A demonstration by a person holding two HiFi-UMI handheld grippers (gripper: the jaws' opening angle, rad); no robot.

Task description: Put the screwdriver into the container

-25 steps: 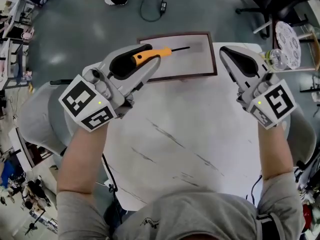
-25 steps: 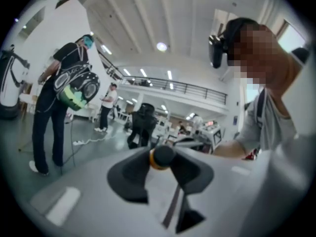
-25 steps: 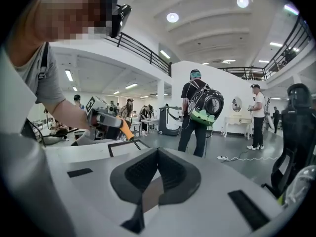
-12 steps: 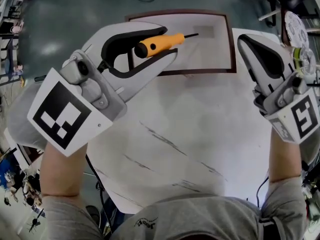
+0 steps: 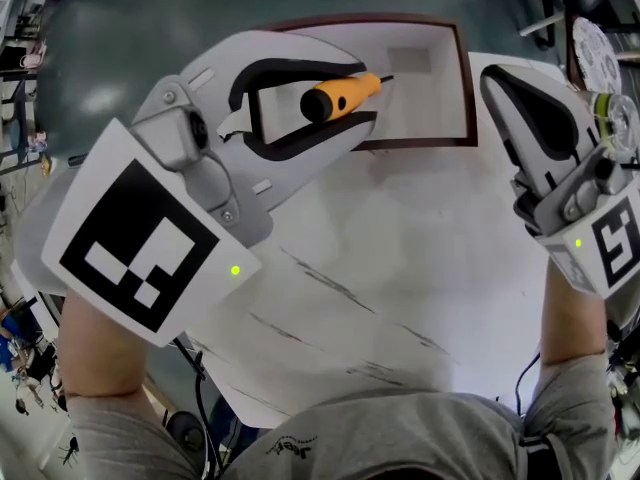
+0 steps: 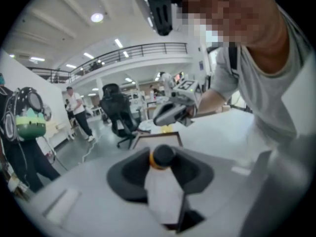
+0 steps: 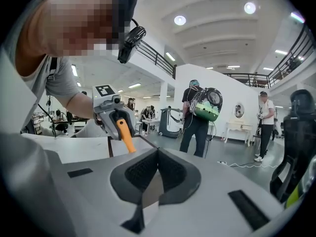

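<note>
**Head view.** I read the screwdriver [image 5: 340, 98] with its long axis running from near-left to far-right: orange handle toward me, dark shaft and tip toward the far right. It is seen over the inside of the container [image 5: 466, 88], a shallow dark-rimmed tray at the far edge of the table [image 5: 400, 258]. The left gripper [image 5: 362, 96] is clamped on the handle, one jaw on each side. The right gripper [image 5: 500, 78] hangs just right of the container's right rim. White table surface lies open between the container's near rim and the near edge.

**Left gripper view.** The handle's black butt end faces the camera, and the pads [image 6: 195, 169] press its sides. The shaft points away, toward the container.

**Right gripper view.** The jaws are together with nothing between them. The screwdriver slants down across the container's near rim.
</note>
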